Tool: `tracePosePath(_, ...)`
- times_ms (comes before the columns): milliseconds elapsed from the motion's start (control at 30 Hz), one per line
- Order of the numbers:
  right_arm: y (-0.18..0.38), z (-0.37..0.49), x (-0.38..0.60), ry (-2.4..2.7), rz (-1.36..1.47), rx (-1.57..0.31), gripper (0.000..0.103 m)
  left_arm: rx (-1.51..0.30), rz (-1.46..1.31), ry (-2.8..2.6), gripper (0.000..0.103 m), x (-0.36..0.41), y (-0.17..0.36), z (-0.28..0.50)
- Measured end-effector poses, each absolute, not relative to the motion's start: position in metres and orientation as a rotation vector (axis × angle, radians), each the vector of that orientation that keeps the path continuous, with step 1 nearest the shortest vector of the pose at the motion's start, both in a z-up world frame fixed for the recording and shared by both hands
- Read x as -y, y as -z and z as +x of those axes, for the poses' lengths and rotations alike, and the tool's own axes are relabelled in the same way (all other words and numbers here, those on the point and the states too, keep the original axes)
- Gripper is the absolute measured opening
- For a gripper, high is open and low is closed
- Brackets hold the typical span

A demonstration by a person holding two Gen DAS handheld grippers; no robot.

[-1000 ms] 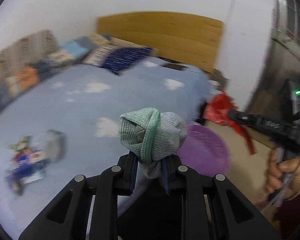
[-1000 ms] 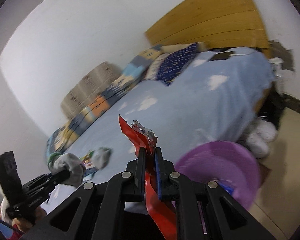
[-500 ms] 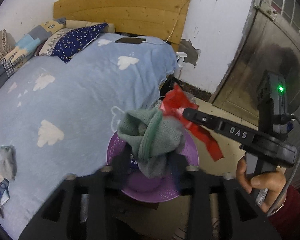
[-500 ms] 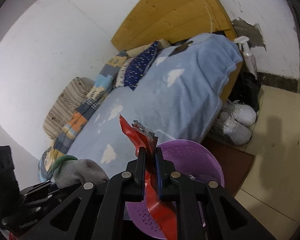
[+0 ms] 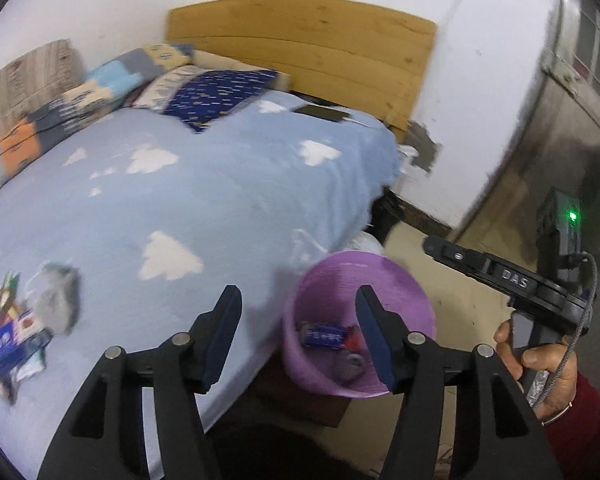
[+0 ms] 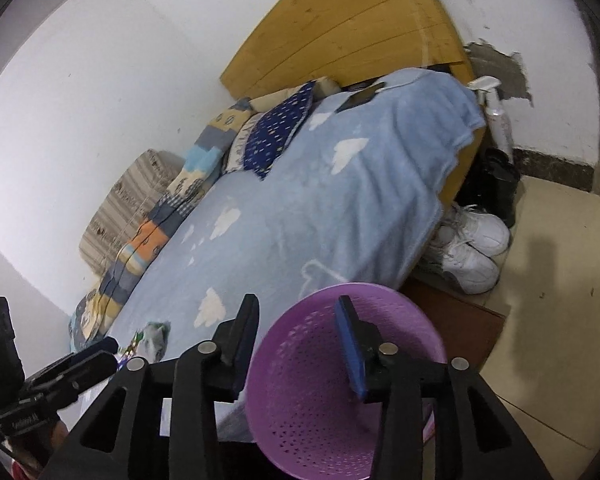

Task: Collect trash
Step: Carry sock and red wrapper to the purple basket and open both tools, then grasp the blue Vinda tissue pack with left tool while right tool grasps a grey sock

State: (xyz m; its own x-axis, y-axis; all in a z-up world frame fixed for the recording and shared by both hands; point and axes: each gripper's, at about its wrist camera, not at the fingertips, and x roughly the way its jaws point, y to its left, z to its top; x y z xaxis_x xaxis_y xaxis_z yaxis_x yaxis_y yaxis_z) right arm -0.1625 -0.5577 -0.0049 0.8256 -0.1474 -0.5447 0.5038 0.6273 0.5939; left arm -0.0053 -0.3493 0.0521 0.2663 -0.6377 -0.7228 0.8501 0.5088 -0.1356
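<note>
Two grippers hang with jaws apart over a purple basket (image 5: 332, 276) beside the bed (image 5: 220, 200).

The left gripper (image 5: 298, 334) and the right gripper (image 6: 296, 344) have both just been opening, and nothing is between their jaws. In the basket lie a blue wrapper (image 5: 325, 335) and a grey bundle (image 5: 350, 364). On the bed, well apart from the basket, lie a grey sock (image 5: 58, 300) and colourful packets (image 5: 12, 328).

blurred litter (image 5: 14, 334) on bed, basket (image 6: 300, 380) bottom hidden behind gripper
</note>
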Motion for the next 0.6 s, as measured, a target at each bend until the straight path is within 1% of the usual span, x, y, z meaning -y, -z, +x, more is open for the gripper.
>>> tracePosePath(133, -0.006, -0.137, 0.535, 0.32, 0.762, -0.506, 0.048, -0.801, 0.259, 0.935, 0.058, 0.303, -0.055, 0.019)
tracePosePath(233, -0.012, -0.11, 0.514, 0.249, 0.729, -0.533, 0.049, -0.795, 0.232, 0.858, 0.058, 0.263, -0.056, 0.037)
tracePosePath(300, -0.018, -0.087, 0.499, 0.189, 0.71, -0.551, 0.05, -0.794, 0.219, 0.819, 0.058, 0.241, -0.056, 0.047)
tracePosePath(367, -0.024, -0.063, 0.479, 0.133, 0.681, -0.572, 0.055, -0.789, 0.194, 0.768, 0.059, 0.21, -0.057, 0.059)
tracePosePath(600, -0.033, 0.017, 0.409, -0.009, 0.593, -0.664, 0.06, -0.792, 0.051, 0.568, 0.059, 0.109, -0.056, 0.111)
